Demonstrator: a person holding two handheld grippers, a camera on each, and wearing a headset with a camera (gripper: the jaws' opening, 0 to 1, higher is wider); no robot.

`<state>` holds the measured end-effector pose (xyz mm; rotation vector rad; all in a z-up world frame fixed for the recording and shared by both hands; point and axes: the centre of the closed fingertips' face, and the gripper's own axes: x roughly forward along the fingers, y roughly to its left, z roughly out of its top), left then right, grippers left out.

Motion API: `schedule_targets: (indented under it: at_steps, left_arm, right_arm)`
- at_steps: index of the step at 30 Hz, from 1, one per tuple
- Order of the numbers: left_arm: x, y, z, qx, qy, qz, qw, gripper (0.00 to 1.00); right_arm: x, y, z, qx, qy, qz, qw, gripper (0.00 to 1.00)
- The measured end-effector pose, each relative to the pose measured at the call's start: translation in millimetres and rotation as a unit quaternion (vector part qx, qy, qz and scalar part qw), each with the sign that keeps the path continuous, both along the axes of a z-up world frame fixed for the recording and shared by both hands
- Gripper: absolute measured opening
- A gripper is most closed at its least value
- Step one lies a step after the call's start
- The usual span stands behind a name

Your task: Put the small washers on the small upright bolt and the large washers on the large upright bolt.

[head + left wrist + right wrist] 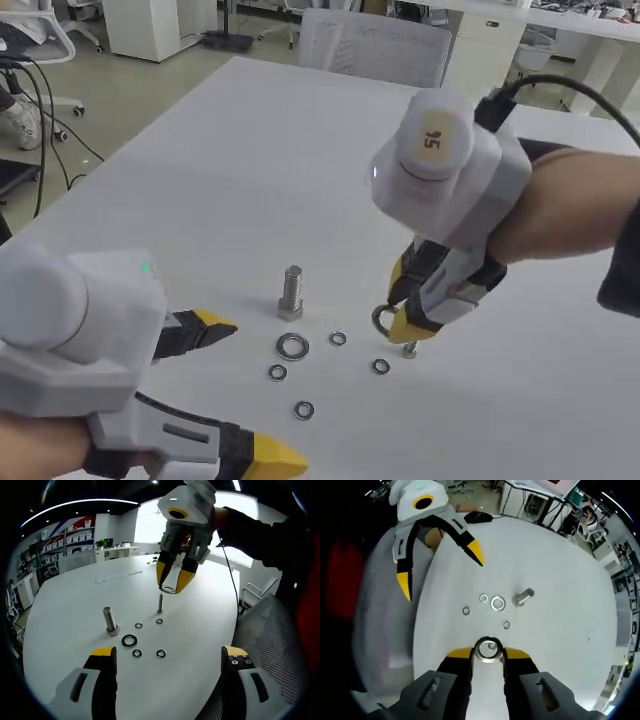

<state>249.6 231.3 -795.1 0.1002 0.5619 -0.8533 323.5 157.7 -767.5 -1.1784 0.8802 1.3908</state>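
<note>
The large bolt (291,293) (110,621) (524,596) stands head-down on the white table. A large washer (292,347) (129,641) (498,603) lies beside it, with several small washers (338,338) (159,621) (483,598) scattered around. The thin small bolt (409,350) (160,603) stands upright to the right. Just above it, my right gripper (400,322) (171,585) (488,654) is shut on a wide steel washer (384,320) (167,588) (488,649), which is tilted. My left gripper (245,392) (168,655) (441,572) hovers open near the table's front edge, holding nothing.
The white table (230,180) stretches far beyond the parts. A mesh-backed chair (370,45) stands at its far edge, with more chairs and cables on the floor at the left. A person's sleeve (620,250) enters from the right.
</note>
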Motion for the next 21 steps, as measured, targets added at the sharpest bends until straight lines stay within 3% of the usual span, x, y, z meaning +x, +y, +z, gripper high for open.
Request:
schedule_targets:
  at_steps: [14,21]
  left_arm:
    - [-0.5,0.4,-0.5,0.000,-0.002,0.000,1.0000,0.85]
    - [-0.7,1.8,-1.7,0.001,-0.001,0.001,1.0000,0.85]
  right_arm:
    - [23.7,32.8,26.3,0.001,-0.023,0.032,0.9992,0.24]
    - [36.5,63.7,32.2,0.012,-0.033,0.052,0.9980,0.24]
